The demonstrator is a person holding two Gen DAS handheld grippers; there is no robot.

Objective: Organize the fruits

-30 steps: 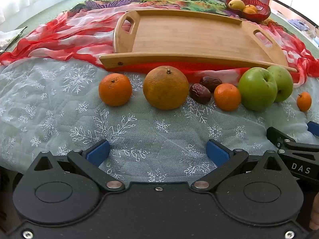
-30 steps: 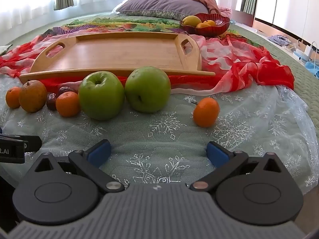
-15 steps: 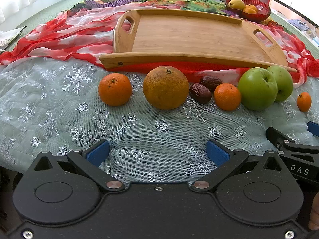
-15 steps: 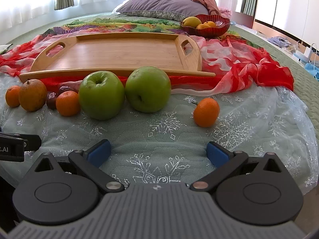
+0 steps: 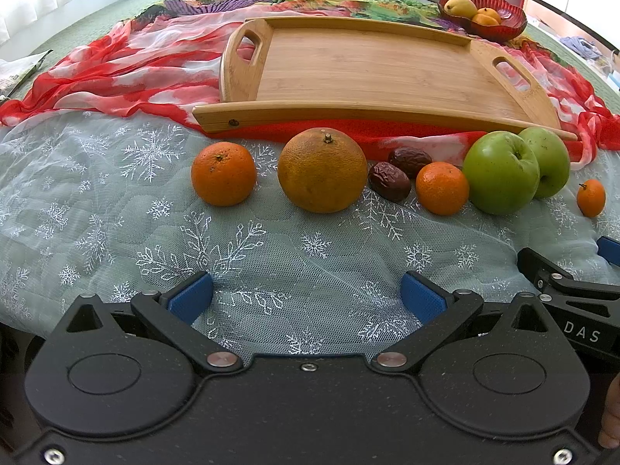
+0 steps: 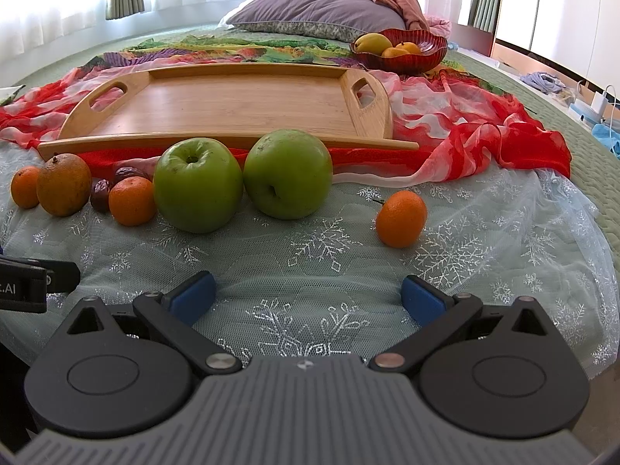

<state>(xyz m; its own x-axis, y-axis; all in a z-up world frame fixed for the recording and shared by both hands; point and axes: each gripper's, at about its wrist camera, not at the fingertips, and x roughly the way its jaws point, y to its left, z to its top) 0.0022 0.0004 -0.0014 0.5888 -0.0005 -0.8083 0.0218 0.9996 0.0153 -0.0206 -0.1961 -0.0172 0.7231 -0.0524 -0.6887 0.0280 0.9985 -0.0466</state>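
Observation:
A row of fruit lies on the snowflake-lace bed cover in front of an empty bamboo tray (image 5: 372, 66) (image 6: 232, 104). From left to right: a mandarin (image 5: 223, 173), a large dull orange (image 5: 322, 170), two dark dates (image 5: 389, 181), a second mandarin (image 5: 442, 188), two green apples (image 6: 197, 184) (image 6: 288, 173), and a small mandarin (image 6: 401, 218) off to the right. My left gripper (image 5: 306, 296) stands open well short of the large orange. Open too, my right gripper (image 6: 308, 296) faces the apples with nothing between its fingers.
A red glass bowl (image 6: 399, 48) with yellow and orange fruit sits behind the tray's right end. A red-and-white scarf (image 6: 465, 124) lies bunched under and right of the tray. A purple pillow (image 6: 317, 11) is at the back. The bed's edge drops off at right.

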